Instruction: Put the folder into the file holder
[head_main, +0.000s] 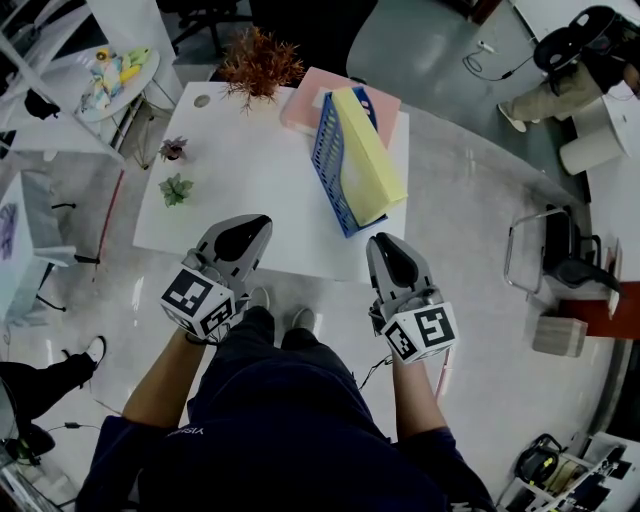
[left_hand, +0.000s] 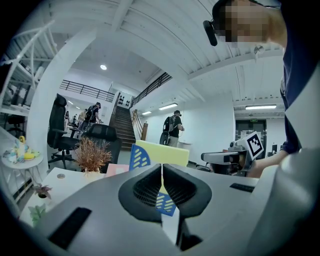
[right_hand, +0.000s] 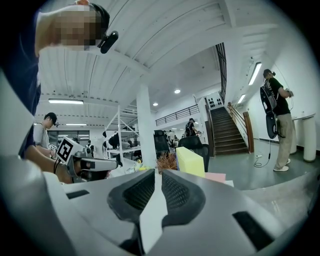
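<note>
A yellow folder (head_main: 368, 155) stands tilted inside the blue perforated file holder (head_main: 328, 165) on the right half of the white table (head_main: 250, 195). The left gripper view shows that folder (left_hand: 165, 152) and holder (left_hand: 139, 157) straight ahead, and the folder (right_hand: 190, 161) shows in the right gripper view too. Both grippers hang at the table's near edge, apart from the holder. My left gripper (head_main: 252, 225) has its jaws together with nothing in them. My right gripper (head_main: 384, 246) has its jaws a narrow slit apart, with nothing between them.
A pink folder (head_main: 303, 106) lies flat behind the holder. A dried red-brown plant (head_main: 258, 62) stands at the table's far edge, and two small potted plants (head_main: 176, 188) sit at its left. A chair (head_main: 560, 250) stands to the right, a round side table (head_main: 115, 80) at the far left.
</note>
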